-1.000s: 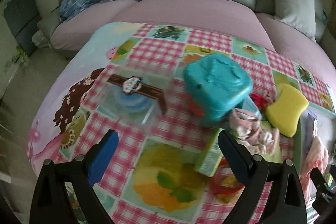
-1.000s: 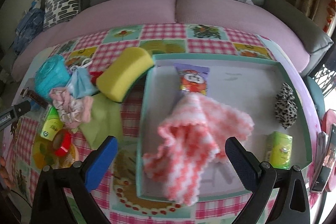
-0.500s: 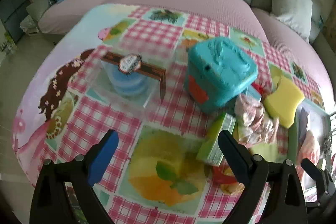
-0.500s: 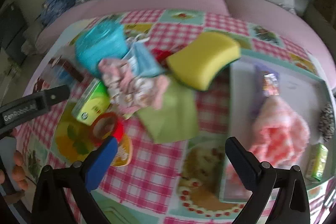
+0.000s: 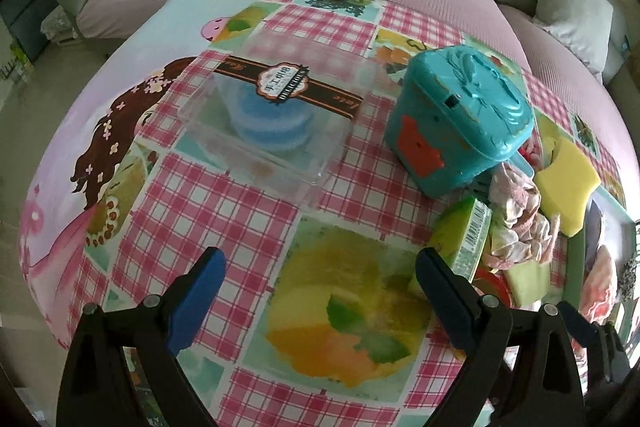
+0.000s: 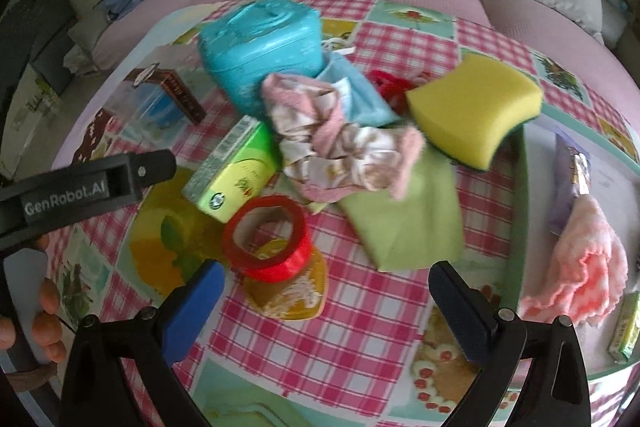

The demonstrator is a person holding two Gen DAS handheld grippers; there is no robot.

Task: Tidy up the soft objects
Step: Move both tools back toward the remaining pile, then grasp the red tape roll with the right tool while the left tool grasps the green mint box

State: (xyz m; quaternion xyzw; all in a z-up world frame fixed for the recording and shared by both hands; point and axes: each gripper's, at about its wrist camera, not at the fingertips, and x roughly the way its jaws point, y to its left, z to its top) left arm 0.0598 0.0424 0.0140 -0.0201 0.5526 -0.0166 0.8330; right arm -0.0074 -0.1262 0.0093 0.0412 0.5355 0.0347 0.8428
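A pink patterned scrunchie (image 6: 344, 155) lies on a green cloth (image 6: 404, 211) mid-table, beside a yellow sponge (image 6: 476, 107) and a light blue cloth (image 6: 356, 95). A pink-and-white knit cloth (image 6: 588, 263) lies in the teal-rimmed tray (image 6: 520, 195) at the right. My right gripper (image 6: 324, 307) is open and empty, hovering above the table in front of the pile. My left gripper (image 5: 320, 291) is open and empty over the tablecloth; the scrunchie (image 5: 516, 219) and sponge (image 5: 568, 183) show at its right.
A teal plastic case (image 6: 264, 43), a green box (image 6: 236, 175), a red tape roll (image 6: 268, 231) and a clear box with a blue item (image 5: 272, 111) stand on the table. A purple packet (image 6: 572, 183) lies in the tray. A sofa with cushions runs behind.
My right gripper has swung left from over the tray to over the pile of soft things. My left gripper has risen and tilted toward the table; both stay open.
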